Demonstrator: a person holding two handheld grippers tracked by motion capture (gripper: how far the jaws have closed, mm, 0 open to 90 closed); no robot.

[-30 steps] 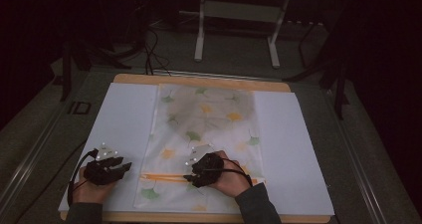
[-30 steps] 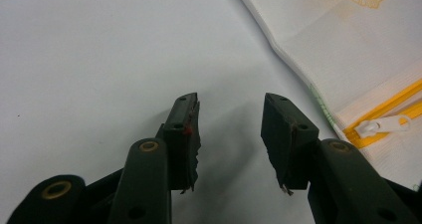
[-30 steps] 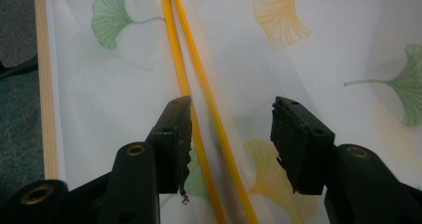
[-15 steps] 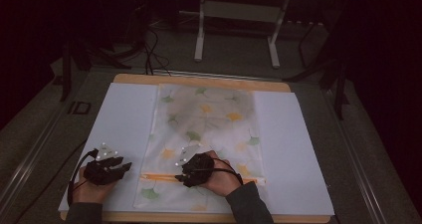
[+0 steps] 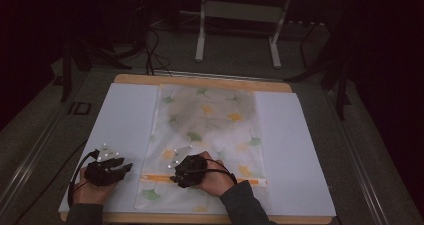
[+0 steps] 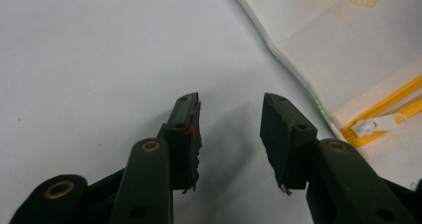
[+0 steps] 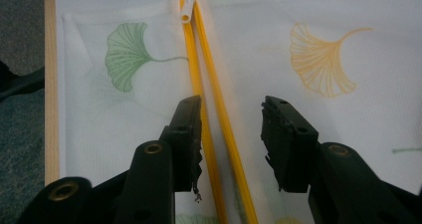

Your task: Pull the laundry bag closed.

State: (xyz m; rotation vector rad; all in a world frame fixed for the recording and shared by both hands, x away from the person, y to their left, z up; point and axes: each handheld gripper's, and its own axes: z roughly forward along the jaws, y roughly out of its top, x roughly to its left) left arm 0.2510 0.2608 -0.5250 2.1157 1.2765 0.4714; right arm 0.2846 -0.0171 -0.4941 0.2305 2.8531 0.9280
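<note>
The room is dark, and a wooden bench (image 5: 200, 80) stands in it with a white sheet (image 5: 125, 120) spread over its top. On the middle of this sheet lies a white mesh bag (image 5: 210, 130) printed with green and yellow leaves. Its orange zipper (image 5: 160, 176) runs across the end near the person, and the white zipper pull (image 7: 186, 10) sits at the bag's left end. The left tool (image 5: 120, 169) rests on the white sheet just beside the left edge of the bag, not touching it; its jaws stand apart and hold nothing. The right tool (image 5: 181, 177) is over the zipper on the bag, near its middle. Its jaws have just been closing, but they are open, one on each side of the orange zipper line, and nothing is pinched.
</note>
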